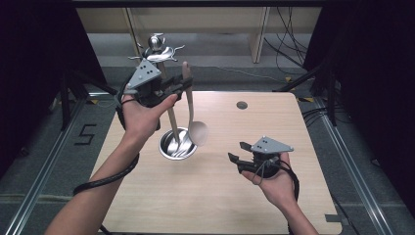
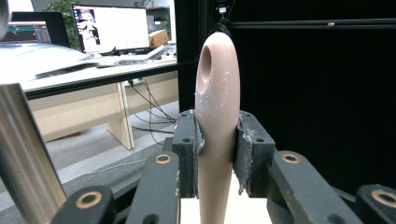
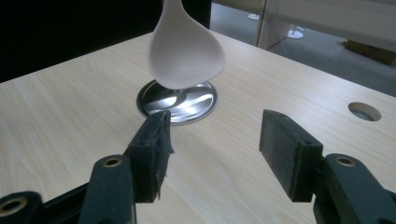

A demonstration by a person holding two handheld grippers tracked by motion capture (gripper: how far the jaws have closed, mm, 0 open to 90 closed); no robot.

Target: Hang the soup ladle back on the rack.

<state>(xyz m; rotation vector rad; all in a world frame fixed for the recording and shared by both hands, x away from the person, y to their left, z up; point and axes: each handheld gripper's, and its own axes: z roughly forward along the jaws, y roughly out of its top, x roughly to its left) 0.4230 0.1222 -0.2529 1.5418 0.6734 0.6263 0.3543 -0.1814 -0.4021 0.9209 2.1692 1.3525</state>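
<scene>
A pale beige spoon [image 1: 189,98] hangs bowl-down, and my left gripper [image 1: 185,84] is shut on its handle high above the table's far left part. In the left gripper view the pads clamp the handle [image 2: 217,93] just below its hanging hole. The spoon's bowl [image 3: 184,51] hovers over the round metal base [image 1: 177,145] of a utensil stand, whose steel pole [image 2: 23,154] rises close beside my left gripper. My right gripper [image 1: 237,151] is held low over the table to the right of the base, open with nothing between its jaws [image 3: 212,149].
The stand's top [image 1: 157,49] carries curved metal hooks. A small round hole [image 1: 242,105] is set in the light wooden table [image 1: 205,196] near its far edge. Dark curtains and metal rails flank the table; desks and cables lie beyond it.
</scene>
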